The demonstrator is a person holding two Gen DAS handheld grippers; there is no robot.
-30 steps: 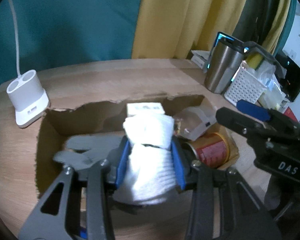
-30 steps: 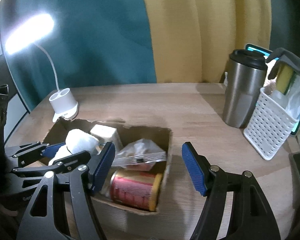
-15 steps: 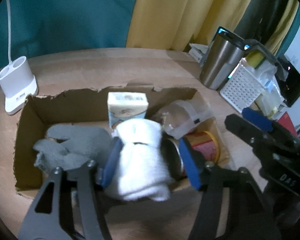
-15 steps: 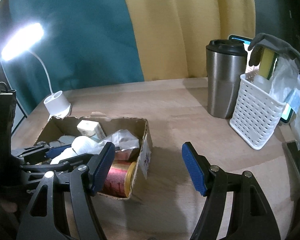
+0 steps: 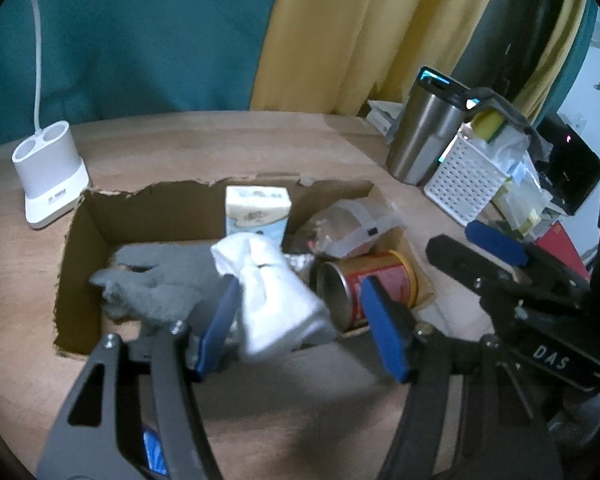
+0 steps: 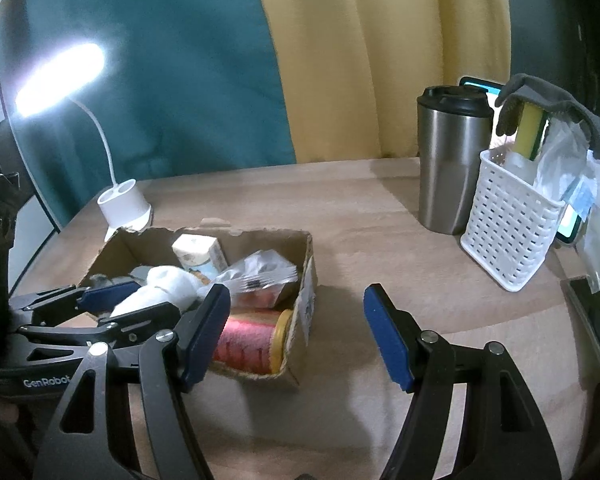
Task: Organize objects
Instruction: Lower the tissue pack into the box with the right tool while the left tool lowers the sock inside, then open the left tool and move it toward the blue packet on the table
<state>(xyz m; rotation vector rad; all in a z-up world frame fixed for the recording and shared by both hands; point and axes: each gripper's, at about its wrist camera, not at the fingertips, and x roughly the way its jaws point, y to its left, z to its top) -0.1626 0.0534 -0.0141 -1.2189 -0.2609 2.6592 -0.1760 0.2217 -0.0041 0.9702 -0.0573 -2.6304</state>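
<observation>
A torn cardboard box (image 5: 76, 240) lies on the wooden table. It holds a grey glove (image 5: 152, 280), a tissue pack (image 5: 258, 212), a crinkled plastic packet (image 5: 352, 220) and a red can (image 5: 372, 280) on its side. A rolled white cloth (image 5: 268, 280) lies over the box's near edge. My left gripper (image 5: 300, 296) is open around the cloth, which leans on the left pad while the right pad stands clear of it. My right gripper (image 6: 296, 300) is open over bare table right of the box (image 6: 304, 280), with nothing between its fingers.
A white lamp base (image 5: 52, 176) stands behind the box's left corner. At the right rear are a steel tumbler (image 6: 452, 160) and a white perforated basket (image 6: 512, 232) holding a sponge, bags and a draped grey glove (image 6: 548, 96). Curtains hang behind the table.
My left gripper's jaws have opened off the white cloth and drawn back from the box; the cloth now rests there. My right gripper has pulled away from the box toward the right.
</observation>
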